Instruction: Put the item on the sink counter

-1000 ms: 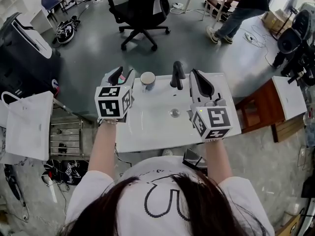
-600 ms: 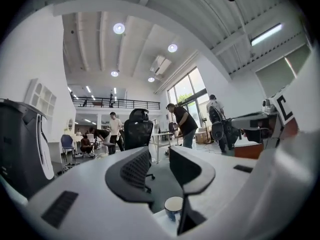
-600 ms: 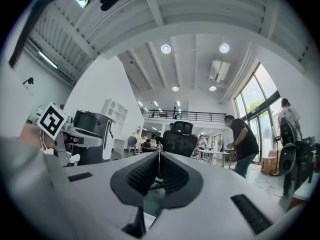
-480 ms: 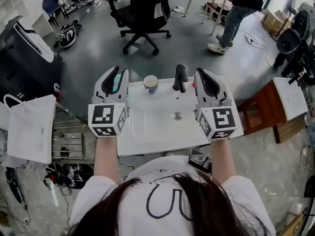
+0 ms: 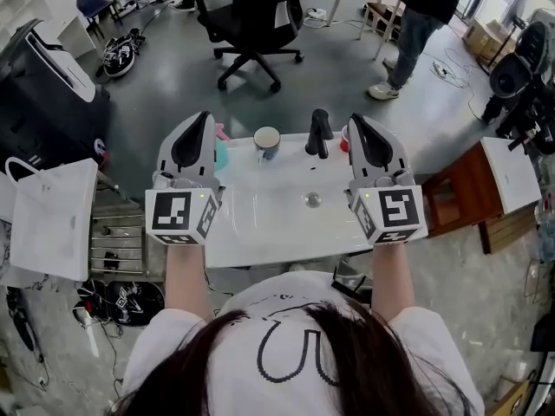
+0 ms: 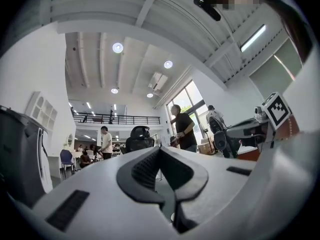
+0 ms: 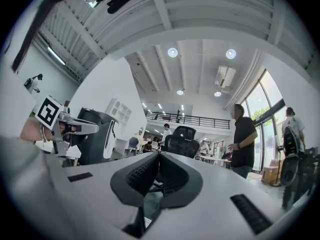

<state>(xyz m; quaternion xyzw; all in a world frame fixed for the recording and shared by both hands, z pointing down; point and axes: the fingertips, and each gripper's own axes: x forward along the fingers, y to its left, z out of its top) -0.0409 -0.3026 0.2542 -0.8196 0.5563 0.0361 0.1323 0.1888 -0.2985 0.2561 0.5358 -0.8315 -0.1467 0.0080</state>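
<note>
No text, label, brand or number can be read in any view.

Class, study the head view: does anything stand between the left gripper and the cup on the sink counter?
Partly. A teal thing sits at the counter's left edge, right beside the left gripper, on the side toward the cup. From it to the cup, the sink counter shows bare.

The scene is being lit brightly by ceiling lamps (image 7: 172, 52) and windows (image 6: 194, 102), while edges are being bent and darkened by wide-angle lenses.
</note>
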